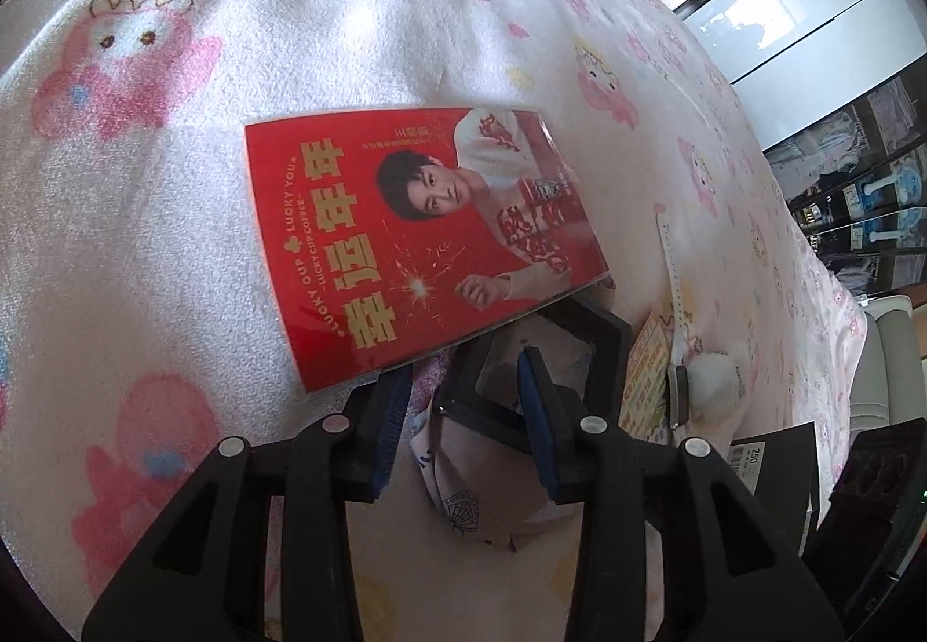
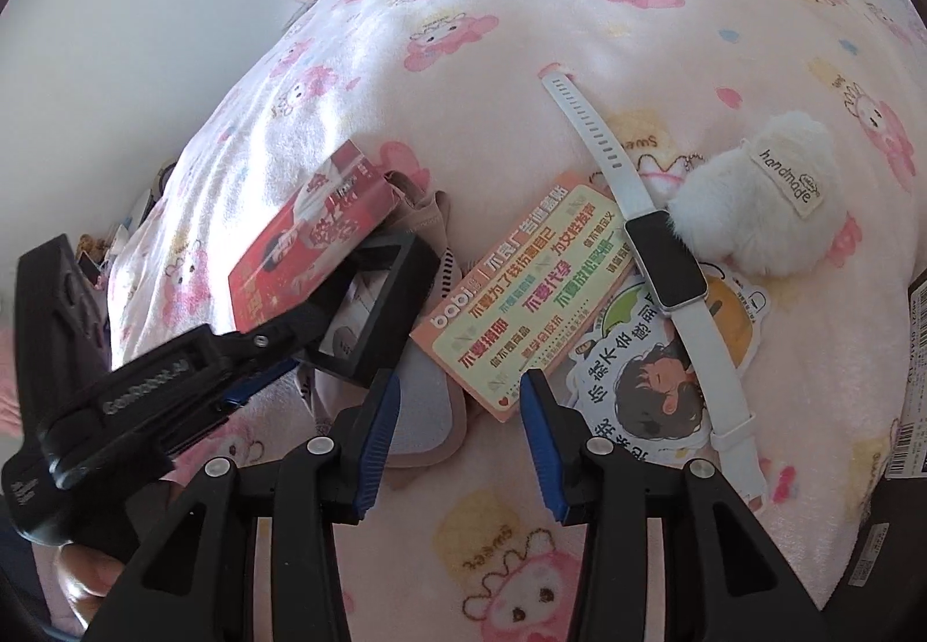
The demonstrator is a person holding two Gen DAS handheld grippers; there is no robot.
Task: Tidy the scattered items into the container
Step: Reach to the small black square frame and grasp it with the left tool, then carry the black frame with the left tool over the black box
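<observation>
While jaws gape, red card lies on blanket.

Black gripper, blue ribbed pads

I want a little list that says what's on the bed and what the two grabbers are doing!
surface: pink cartoon blanket
red card: lying tilted, its edge over a black frame
watch: white strap, lying across stickers
pompom: white, fluffy, tagged "handmade", beside the watch
orange card: flat, printed with text
left gripper: open, at the red card's edge
right gripper: open, holding nothing
</observation>
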